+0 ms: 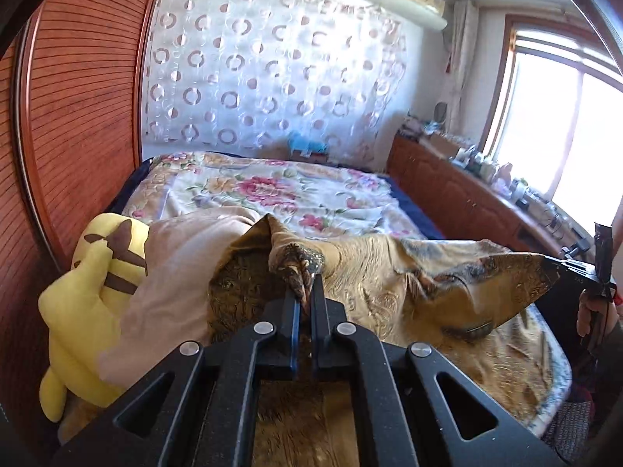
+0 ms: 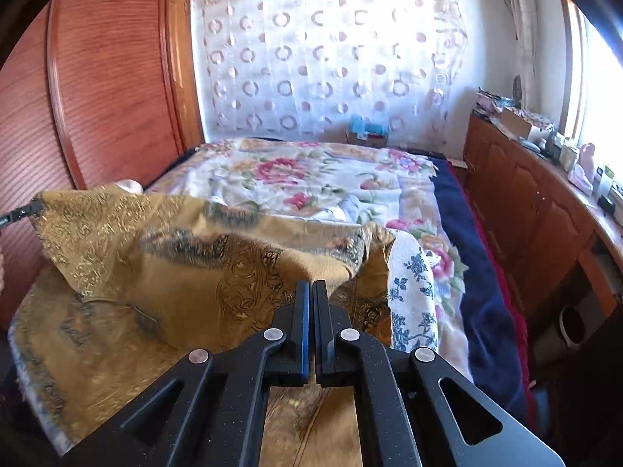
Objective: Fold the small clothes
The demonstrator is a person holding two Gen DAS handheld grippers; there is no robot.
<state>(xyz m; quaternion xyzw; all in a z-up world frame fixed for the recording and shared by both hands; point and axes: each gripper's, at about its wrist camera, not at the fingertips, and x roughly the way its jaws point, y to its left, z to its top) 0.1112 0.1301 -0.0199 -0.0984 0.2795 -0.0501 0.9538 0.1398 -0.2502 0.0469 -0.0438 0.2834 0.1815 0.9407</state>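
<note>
A mustard-gold patterned cloth [image 1: 409, 272] is stretched in the air between my two grippers, above the bed. My left gripper [image 1: 307, 288] is shut on one bunched corner of it. My right gripper [image 2: 312, 292] is shut on the opposite edge of the cloth [image 2: 187, 268]. In the left wrist view the right gripper [image 1: 572, 268] shows at the far right, pinching the pointed corner. In the right wrist view the left gripper [image 2: 23, 212] shows at the far left, holding the other corner. The cloth sags between them.
A floral bedspread [image 1: 272, 190] covers the bed, with a dark blue blanket [image 2: 475, 272] along its right side. A yellow plush toy [image 1: 89, 295] and a beige pillow [image 1: 183, 268] lie at left. A wooden wardrobe [image 1: 78, 97] stands left; a cluttered wooden cabinet [image 2: 525, 194] runs along the right.
</note>
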